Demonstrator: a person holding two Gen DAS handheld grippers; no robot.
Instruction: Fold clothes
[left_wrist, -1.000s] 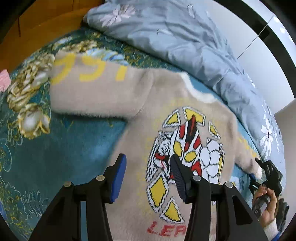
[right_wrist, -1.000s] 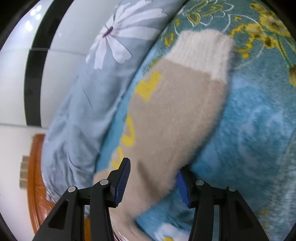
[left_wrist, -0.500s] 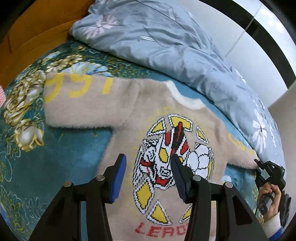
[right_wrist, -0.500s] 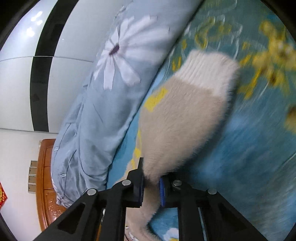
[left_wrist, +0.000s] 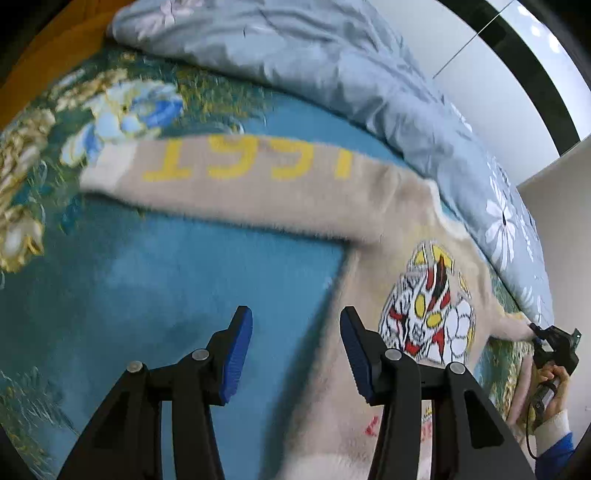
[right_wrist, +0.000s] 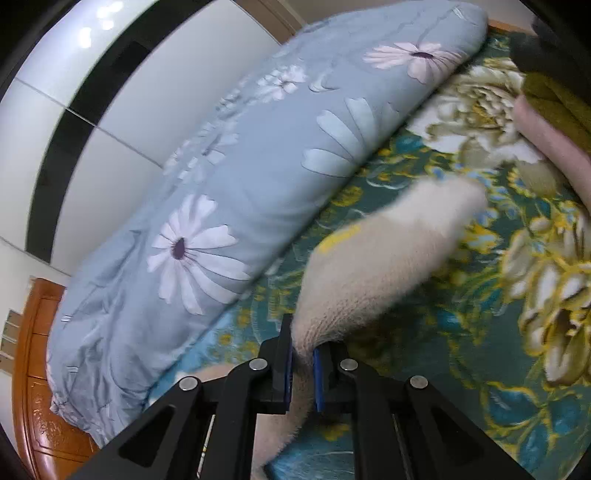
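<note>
A beige fuzzy sweater (left_wrist: 373, 266) with a cartoon figure on its front lies flat on the teal floral bedspread (left_wrist: 177, 288). Its near sleeve (left_wrist: 243, 181), with yellow letters, stretches to the left. My left gripper (left_wrist: 295, 350) is open and empty, above the bedspread just left of the sweater's side. My right gripper (right_wrist: 302, 363) is shut on the other sleeve (right_wrist: 384, 262) and holds it lifted off the bed, the cuff hanging forward. It also shows far right in the left wrist view (left_wrist: 546, 341), in a hand.
A rolled blue-grey floral duvet (left_wrist: 332, 70) (right_wrist: 236, 177) lies along the far side of the bed by the white wall. Pink and olive folded clothes (right_wrist: 550, 122) sit at the right. A wooden headboard (right_wrist: 33, 369) is at the bed's end.
My right gripper closed on the sleeve and lifted it off the bed. My left gripper moved left from over the sweater's front to beside it, still open.
</note>
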